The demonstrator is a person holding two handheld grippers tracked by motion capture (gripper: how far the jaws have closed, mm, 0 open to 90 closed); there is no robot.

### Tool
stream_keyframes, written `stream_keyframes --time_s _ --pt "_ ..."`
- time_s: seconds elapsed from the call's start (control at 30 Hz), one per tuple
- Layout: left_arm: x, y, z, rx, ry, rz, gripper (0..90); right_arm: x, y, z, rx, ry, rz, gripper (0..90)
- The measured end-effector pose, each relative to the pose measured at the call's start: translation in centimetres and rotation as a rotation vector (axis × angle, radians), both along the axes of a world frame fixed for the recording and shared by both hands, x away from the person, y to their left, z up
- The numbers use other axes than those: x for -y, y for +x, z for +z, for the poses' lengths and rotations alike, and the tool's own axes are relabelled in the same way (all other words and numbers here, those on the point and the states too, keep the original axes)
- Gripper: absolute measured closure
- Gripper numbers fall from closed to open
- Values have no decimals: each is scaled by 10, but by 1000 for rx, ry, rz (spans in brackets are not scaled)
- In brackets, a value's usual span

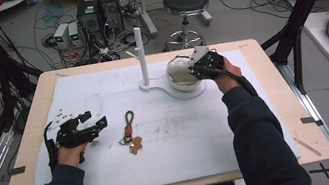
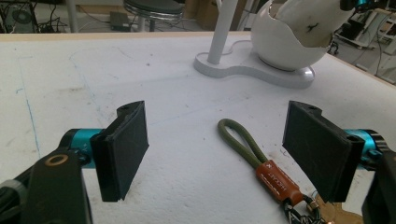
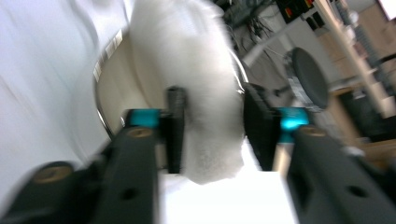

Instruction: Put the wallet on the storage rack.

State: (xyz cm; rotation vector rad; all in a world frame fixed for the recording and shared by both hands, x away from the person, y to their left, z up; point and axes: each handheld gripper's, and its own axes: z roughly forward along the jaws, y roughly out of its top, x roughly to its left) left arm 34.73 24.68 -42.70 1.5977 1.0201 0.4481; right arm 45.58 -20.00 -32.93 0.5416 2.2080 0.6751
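Straddling a glossy white shell (image 3: 205,93) (egg-shaped).

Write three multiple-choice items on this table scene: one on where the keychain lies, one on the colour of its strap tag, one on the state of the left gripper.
1. Where does the keychain lie?
A. inside the white bowl
B. flat on the white mat, just right of the left gripper
C. hung on the white post

2. What colour is the tag on the keychain's olive loop?
A. brown
B. blue
C. yellow

3. How does the left gripper stand?
A. shut on the keychain
B. shut on nothing
C. open, with nothing between its pads

Answers:
1 B: the high view shows it flat on the white mat, apart from the white bowl and the white post.
2 A: the left gripper view shows a brown tag.
3 C: its jaws stand wide apart, the keychain beside the right one.
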Motion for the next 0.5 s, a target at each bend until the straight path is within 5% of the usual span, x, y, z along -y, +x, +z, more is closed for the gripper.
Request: stream_keyframes --time_s 0.1,0.27,0.37,0.5 --pt "0 0 0 -3 2 -2 221 14 0 3 -53 232 -2 585" --pt "1 0 -1 -4 4 -6 222 23 2 1 -156 468 32 719" --pt "1 0 -1 -5 5 -8 223 18 7 -5 -188 486 23 762" --pt "1 0 -1 -6 5 -9 222 6 13 -17 -230 395 -10 780"
